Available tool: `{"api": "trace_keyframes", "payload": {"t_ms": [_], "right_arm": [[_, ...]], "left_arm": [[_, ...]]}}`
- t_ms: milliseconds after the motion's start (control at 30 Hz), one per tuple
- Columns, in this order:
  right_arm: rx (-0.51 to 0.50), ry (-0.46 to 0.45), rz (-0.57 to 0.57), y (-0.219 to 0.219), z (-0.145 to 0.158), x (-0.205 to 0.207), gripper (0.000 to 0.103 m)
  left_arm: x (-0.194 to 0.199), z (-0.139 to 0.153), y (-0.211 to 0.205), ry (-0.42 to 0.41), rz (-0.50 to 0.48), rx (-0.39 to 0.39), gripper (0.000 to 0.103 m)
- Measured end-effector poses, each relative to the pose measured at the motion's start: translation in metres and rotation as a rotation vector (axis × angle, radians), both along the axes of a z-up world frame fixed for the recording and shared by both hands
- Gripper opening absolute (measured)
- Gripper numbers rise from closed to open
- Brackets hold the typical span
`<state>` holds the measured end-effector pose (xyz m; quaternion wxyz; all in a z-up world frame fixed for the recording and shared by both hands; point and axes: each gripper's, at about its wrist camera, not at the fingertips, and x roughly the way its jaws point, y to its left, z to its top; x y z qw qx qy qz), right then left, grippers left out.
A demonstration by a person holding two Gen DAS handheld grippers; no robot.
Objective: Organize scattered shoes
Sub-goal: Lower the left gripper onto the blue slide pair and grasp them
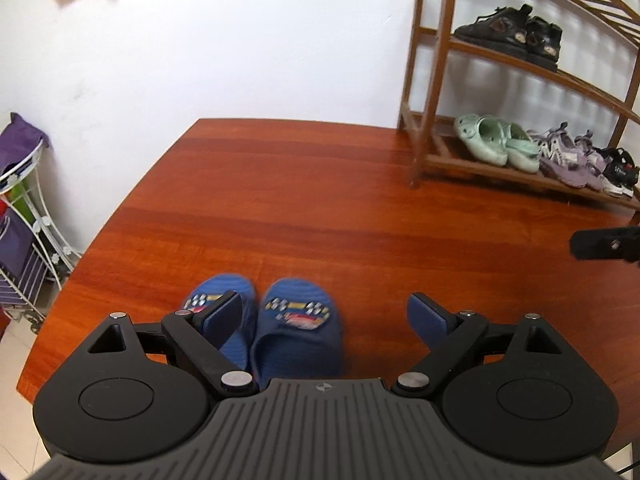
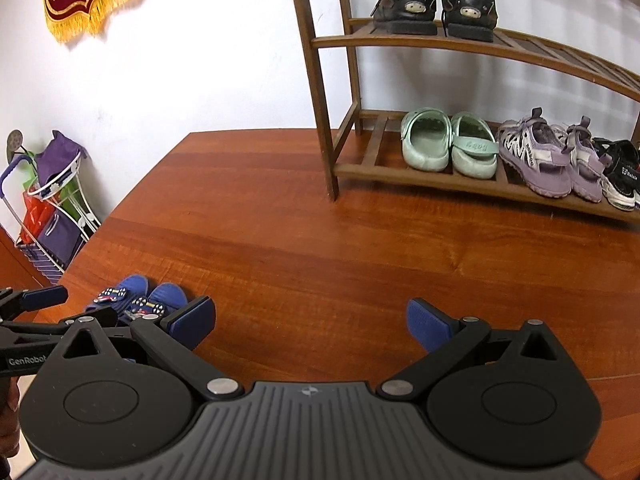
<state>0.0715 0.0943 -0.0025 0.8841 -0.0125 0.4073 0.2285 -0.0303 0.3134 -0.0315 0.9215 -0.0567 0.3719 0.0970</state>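
A pair of blue slippers (image 1: 296, 328) with a car print lies side by side on the red-brown wooden table (image 1: 280, 208). My left gripper (image 1: 326, 316) hovers open just over them, its left finger in front of the left slipper. In the right wrist view the blue slippers (image 2: 136, 300) sit at the lower left, with the left gripper (image 2: 36, 308) beside them. My right gripper (image 2: 310, 322) is open over bare wood with nothing between its fingers. Its tip shows at the left wrist view's right edge (image 1: 604, 242).
A wooden shoe rack (image 2: 440, 40) stands at the table's far right. Black shoes (image 2: 436, 0) sit on its upper shelf; green clogs (image 2: 448, 144), purple sandals (image 2: 552, 156) and a black sandal (image 2: 618, 176) on the lower. A white wire stand (image 2: 56, 208) with bags is off the table's left edge.
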Motion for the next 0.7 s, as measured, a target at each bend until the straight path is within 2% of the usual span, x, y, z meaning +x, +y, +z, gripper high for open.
{"api": "trace_keyframes", "payload": {"t_ms": [200, 267, 400, 700], "right_arm": [[-0.012, 0.003, -0.011, 0.003, -0.005, -0.013, 0.102], [-0.019, 0.003, -0.018, 0.002, -0.005, -0.016, 0.102], [-0.030, 0.000, -0.037, 0.000, -0.006, -0.023, 0.102], [-0.058, -0.002, -0.115, -0.022, -0.005, -0.034, 0.102]], "left_arm": [[-0.009, -0.026, 0.016, -0.002, 0.012, 0.019, 0.089], [-0.013, -0.034, 0.021, -0.018, 0.014, 0.036, 0.084], [-0.009, -0.050, 0.029, 0.007, -0.006, 0.038, 0.070], [0.008, -0.078, 0.046, 0.035, -0.020, 0.044, 0.056]]}}
